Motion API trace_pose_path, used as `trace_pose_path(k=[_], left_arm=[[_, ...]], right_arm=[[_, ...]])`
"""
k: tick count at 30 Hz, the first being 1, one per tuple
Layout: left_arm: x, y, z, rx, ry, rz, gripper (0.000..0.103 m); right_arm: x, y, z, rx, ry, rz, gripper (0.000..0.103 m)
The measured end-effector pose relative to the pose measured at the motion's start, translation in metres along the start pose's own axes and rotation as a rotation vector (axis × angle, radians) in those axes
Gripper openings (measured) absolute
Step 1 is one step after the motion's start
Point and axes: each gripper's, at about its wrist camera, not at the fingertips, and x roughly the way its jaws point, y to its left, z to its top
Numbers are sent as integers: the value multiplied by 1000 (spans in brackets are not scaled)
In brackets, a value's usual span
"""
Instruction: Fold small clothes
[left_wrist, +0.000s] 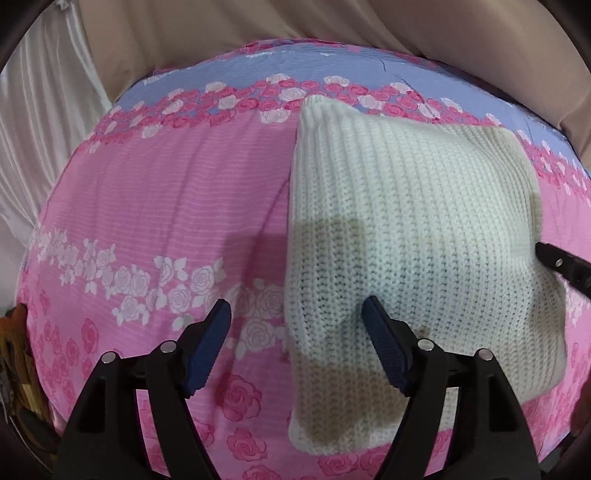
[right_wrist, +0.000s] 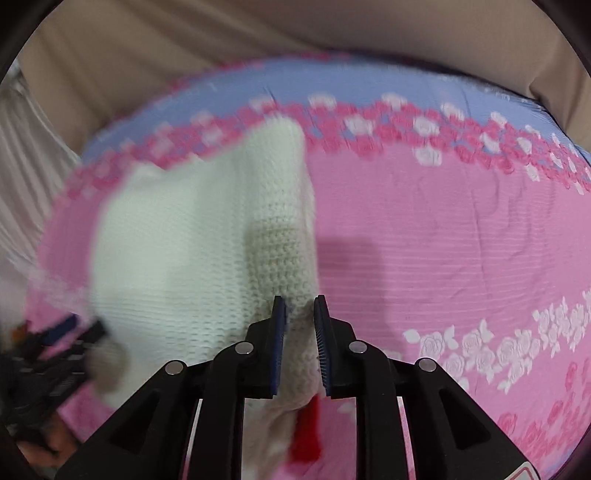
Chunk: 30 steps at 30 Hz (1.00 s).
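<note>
A folded white knit garment is lying on a bed with a pink rose-print sheet.

From the left wrist, the sweater (left_wrist: 402, 236) is running lengthwise away from the camera, ribbed and cream, with darker shaded patches near its close end. The left gripper (left_wrist: 295, 314) is hovering with jaws wide, straddling the left edge and gripping nothing. From the right wrist, blurred, the right gripper (right_wrist: 299, 314) is holding its jaws narrow around the garment's right edge; whether they are pinching it I cannot tell. Only here is a red piece (right_wrist: 308, 432) showing underneath.
</note>
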Motion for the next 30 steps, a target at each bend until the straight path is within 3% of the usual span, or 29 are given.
trace_pose_path(k=[3, 6, 8, 11, 16, 24, 30], left_arm=[[-20, 5, -8, -35, -24, -40, 71], [-44, 7, -24, -74, -59, -67, 85], [-62, 2, -38, -82, -105, -69, 92], [-79, -13, -56, -78, -136, -68, 95], [-102, -35, -74, -18, -191, -41, 95], [-110, -45, -83, 39, -206, -5, 95], [-113, -42, -88, 23, -201, 25, 95]], right_arm=[[-9, -7, 3, 65, -5, 21, 20], [-52, -12, -11, 127, -79, 70, 21], [-80, -12, -34, 130, -124, 69, 38], [-103, -10, -76, 144, -157, 17, 53], [-119, -11, -116, 171, -178, -87, 68], [-125, -2, -135, 137, -169, -100, 70], [-126, 12, -141, 97, -165, -89, 70]])
